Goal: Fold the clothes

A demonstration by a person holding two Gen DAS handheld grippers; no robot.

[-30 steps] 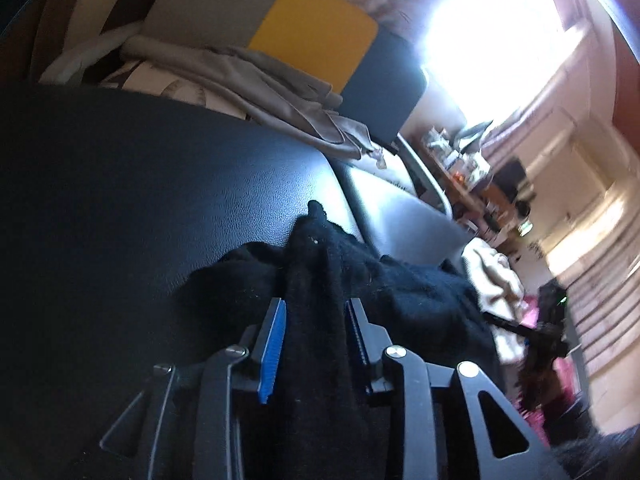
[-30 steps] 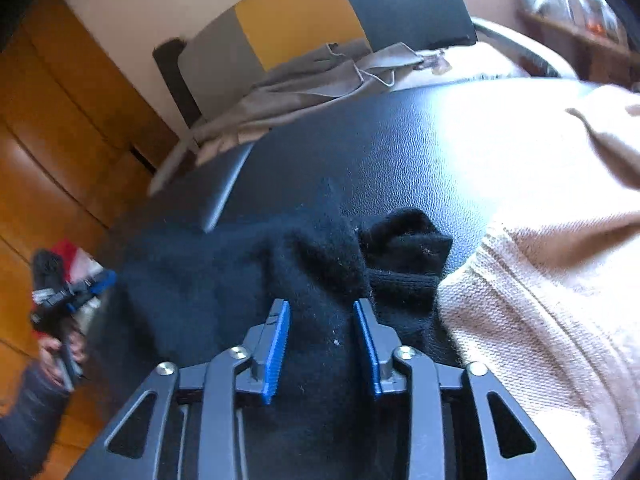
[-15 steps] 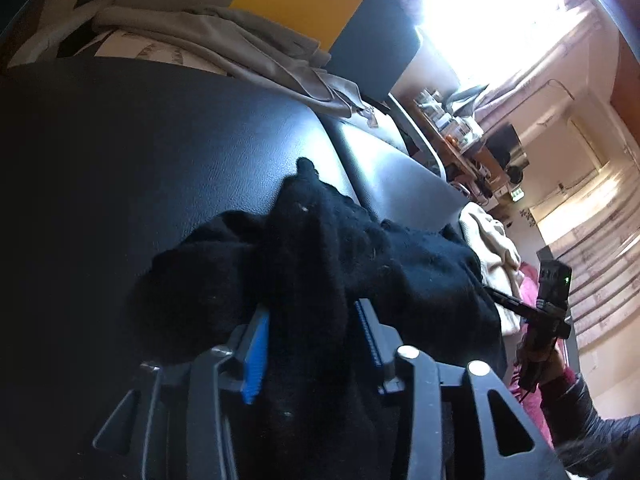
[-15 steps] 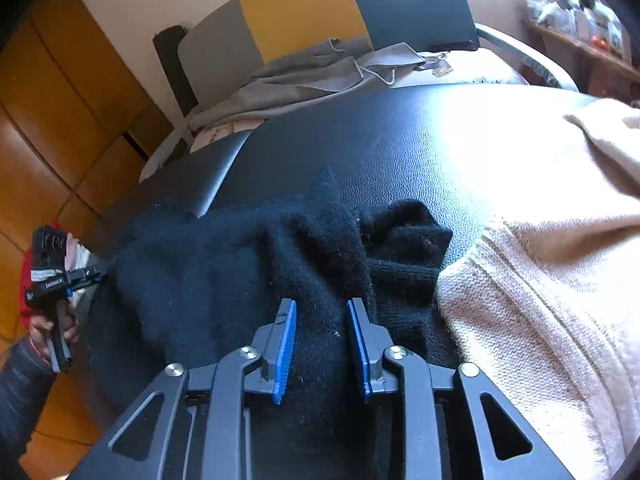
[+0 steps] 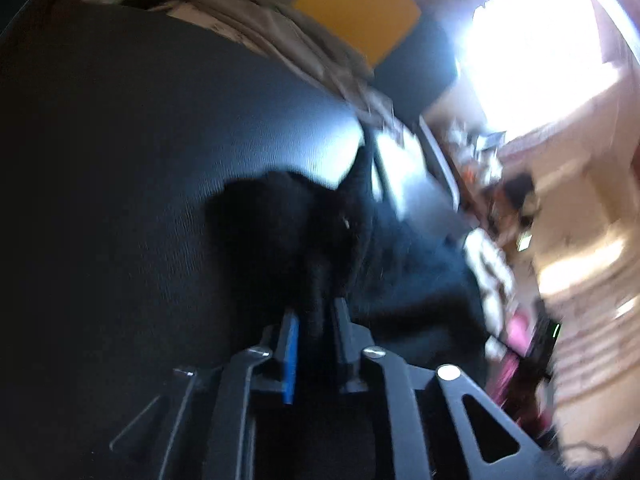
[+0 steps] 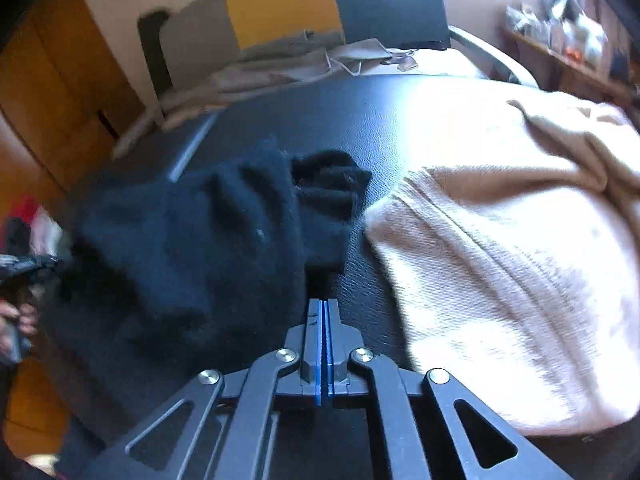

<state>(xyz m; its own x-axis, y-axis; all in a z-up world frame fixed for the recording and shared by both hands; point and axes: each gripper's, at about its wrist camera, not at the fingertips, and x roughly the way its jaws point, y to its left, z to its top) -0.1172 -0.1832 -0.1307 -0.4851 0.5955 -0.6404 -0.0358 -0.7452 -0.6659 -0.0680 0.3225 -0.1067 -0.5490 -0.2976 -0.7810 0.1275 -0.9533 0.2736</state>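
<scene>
A black knit garment [image 5: 304, 232] lies bunched on a black leather surface [image 5: 140, 160]. My left gripper [image 5: 314, 316] is shut on a raised fold of it, and dark cloth fills the narrow gap between the pads. The left wrist view is blurred. In the right wrist view the black garment [image 6: 192, 248] lies left of my right gripper [image 6: 324, 304]. Its blue pads are pressed together, with no cloth visible between them. The tips sit just below the garment's lower edge. A cream knit sweater [image 6: 500, 260] lies spread out to the right.
Grey cloth [image 6: 280, 68] is draped at the far edge below a grey, yellow and dark cushion [image 6: 280, 4]. Wooden cabinets [image 6: 48, 100] stand at the left, a cluttered shelf [image 6: 568, 40] at the right. A hand [image 6: 16, 320] shows at the left edge.
The left jaws narrowed onto the black fold and the left view rolled and blurred. The right jaws closed fully and slid right, so the garment now lies left of the tips.
</scene>
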